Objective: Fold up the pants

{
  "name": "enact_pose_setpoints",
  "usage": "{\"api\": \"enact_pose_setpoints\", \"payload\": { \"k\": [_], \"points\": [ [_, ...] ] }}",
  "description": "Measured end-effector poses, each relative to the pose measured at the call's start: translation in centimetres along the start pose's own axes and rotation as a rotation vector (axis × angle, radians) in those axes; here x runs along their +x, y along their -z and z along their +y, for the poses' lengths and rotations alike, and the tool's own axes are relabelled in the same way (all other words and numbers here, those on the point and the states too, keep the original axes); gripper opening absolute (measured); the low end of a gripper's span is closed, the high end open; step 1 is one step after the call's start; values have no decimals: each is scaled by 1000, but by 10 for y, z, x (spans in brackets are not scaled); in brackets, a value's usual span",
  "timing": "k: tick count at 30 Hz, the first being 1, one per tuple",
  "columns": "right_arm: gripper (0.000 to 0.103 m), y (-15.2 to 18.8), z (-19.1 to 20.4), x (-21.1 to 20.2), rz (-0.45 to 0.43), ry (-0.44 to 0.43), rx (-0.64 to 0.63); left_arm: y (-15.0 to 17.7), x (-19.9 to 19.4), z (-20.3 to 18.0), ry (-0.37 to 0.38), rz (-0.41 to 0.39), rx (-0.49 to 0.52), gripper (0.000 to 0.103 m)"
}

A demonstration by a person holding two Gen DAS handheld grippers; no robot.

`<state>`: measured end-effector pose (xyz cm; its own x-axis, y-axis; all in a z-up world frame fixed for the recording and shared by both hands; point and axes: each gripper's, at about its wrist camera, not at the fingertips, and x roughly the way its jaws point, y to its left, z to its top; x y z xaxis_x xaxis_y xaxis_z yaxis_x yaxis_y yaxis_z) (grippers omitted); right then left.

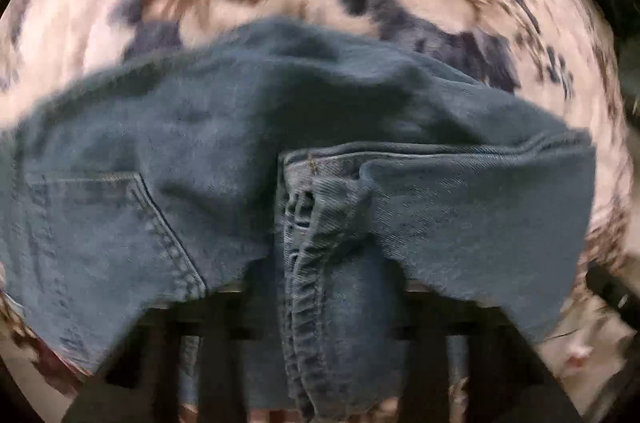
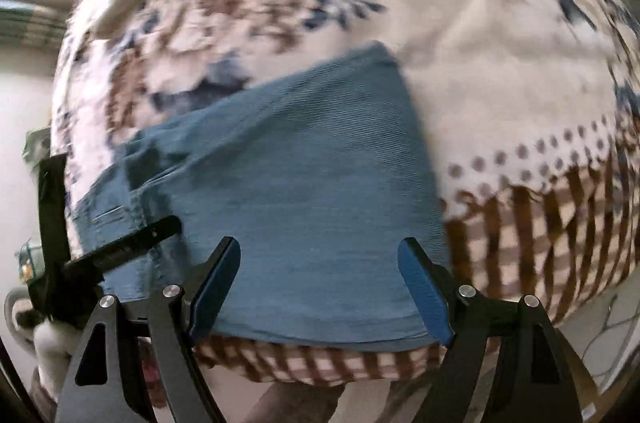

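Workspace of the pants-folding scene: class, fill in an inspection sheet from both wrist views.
Surface: floral bedspread with a checked border.
Job's things: blue jeans lie on it; a thick seam bunch hangs over the left gripper.
Clutter: nothing seen.
Grippers: left gripper buried in denim, jaws hidden; right gripper jaws wide apart, empty, over the jeans' near edge.
Cables: nothing seen.
Surroundings: pale wall, blurred.

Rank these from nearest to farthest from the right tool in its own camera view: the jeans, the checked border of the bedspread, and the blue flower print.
1. The jeans, lying between the open fingers of the right tool.
2. The checked border, off to the right.
3. The blue flower print, far up the bedspread.
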<state>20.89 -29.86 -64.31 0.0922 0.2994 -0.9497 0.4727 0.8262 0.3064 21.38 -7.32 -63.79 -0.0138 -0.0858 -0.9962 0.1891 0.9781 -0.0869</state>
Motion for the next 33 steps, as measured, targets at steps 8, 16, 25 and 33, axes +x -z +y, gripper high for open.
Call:
{"api": "enact_pose_setpoints", "payload": {
  "k": [8,16,25,33],
  "points": [
    [83,14,-14,21,72,-10,23,17,-22,17,-58,-56,-40,15],
    [15,48,45,73,199,-166,-175,33,-61,14,67,-84,-130,29],
    [15,66,23,65,274,-178,-135,76,-12,-13,66,73,15,29],
    [0,56,-45,70,289,-82,-33,75,-7,0,93,70,-25,21]
  ]
}}
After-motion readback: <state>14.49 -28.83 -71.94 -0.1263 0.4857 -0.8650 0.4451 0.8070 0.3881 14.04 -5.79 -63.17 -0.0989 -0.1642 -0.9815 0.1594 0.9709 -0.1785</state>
